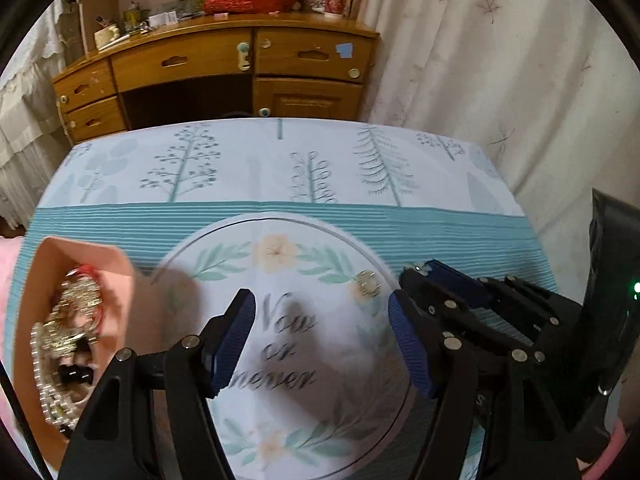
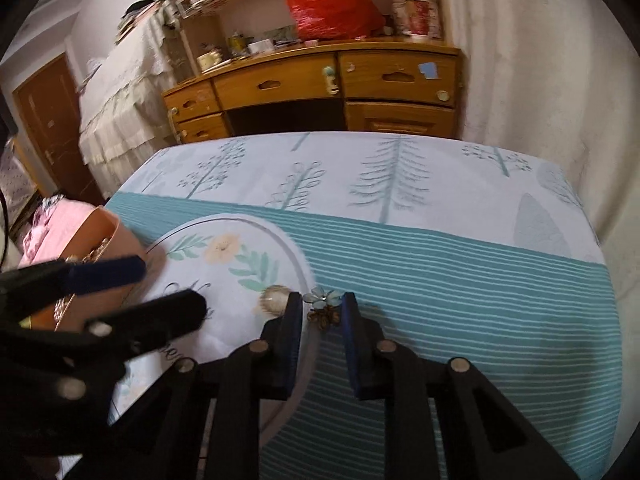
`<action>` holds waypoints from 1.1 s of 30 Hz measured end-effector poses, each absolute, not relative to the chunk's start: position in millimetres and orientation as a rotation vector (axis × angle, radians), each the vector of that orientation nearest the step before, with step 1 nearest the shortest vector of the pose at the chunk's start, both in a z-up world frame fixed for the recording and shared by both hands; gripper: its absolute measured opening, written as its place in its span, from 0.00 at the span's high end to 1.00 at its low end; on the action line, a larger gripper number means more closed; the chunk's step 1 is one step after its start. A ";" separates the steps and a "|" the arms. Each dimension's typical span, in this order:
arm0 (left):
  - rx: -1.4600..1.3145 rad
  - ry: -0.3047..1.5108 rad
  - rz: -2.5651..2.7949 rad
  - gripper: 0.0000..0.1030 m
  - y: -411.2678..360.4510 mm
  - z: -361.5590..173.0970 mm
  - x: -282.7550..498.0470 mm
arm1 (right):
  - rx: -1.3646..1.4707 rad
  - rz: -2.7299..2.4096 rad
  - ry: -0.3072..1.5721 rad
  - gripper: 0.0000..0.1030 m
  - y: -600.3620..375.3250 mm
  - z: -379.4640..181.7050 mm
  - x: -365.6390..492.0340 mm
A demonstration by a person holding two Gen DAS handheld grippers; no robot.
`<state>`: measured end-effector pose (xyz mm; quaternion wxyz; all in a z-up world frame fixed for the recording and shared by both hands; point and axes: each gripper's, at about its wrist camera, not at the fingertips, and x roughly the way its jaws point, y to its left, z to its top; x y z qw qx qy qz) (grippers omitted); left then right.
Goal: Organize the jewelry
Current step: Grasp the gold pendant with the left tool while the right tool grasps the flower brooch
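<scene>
A pale blue flower brooch [image 2: 322,299] lies on the printed tablecloth [image 2: 440,264], between the tips of my right gripper [image 2: 322,310]. Both blue pads touch its petals, so that gripper is shut on it. Just to its left rests a small round gold piece [image 2: 274,299]. In the left wrist view my left gripper [image 1: 322,320] hangs open over the round "Now or never" print, with nothing between its fingers. The gold piece [image 1: 366,283] lies beyond its right finger. The right gripper [image 1: 418,273] reaches in from the right. A pink jewelry box [image 1: 116,264] at left holds gold chains [image 1: 80,300] and pearls.
The left gripper [image 2: 174,286] crosses the left of the right wrist view, in front of the pink box [image 2: 120,240]. A wooden desk [image 1: 224,64] with drawers stands beyond the table's far edge. A curtain hangs to the right. The striped teal band of cloth at right is bare.
</scene>
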<state>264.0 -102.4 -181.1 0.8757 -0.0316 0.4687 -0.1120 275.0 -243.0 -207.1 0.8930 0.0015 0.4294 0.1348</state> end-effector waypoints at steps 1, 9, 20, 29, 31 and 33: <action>-0.065 0.973 -0.241 0.35 -105.7 -182.9 266.5 | 0.000 0.268 0.890 0.81 -245.3 -206.6 274.6; -0.024 0.981 -0.283 0.50 -126.7 -196.1 285.5 | 0.000 0.182 0.862 0.81 -283.2 -193.8 272.8; 0.043 0.963 -0.300 0.71 -144.5 -211.4 283.3 | 0.093 0.089 0.853 0.81 -321.9 -187.9 269.2; 0.029 0.957 -0.314 0.88 -146.5 -209.5 277.4 | 0.103 0.093 0.837 0.81 -319.9 -179.8 262.8; 0.027 0.955 -0.310 0.89 -145.0 -206.6 275.4 | 0.102 0.097 0.835 0.81 -317.5 -177.9 262.4; 0.015 0.951 -0.311 0.89 -141.1 -201.2 272.6 | 0.104 0.110 0.830 0.81 -313.8 -173.8 261.0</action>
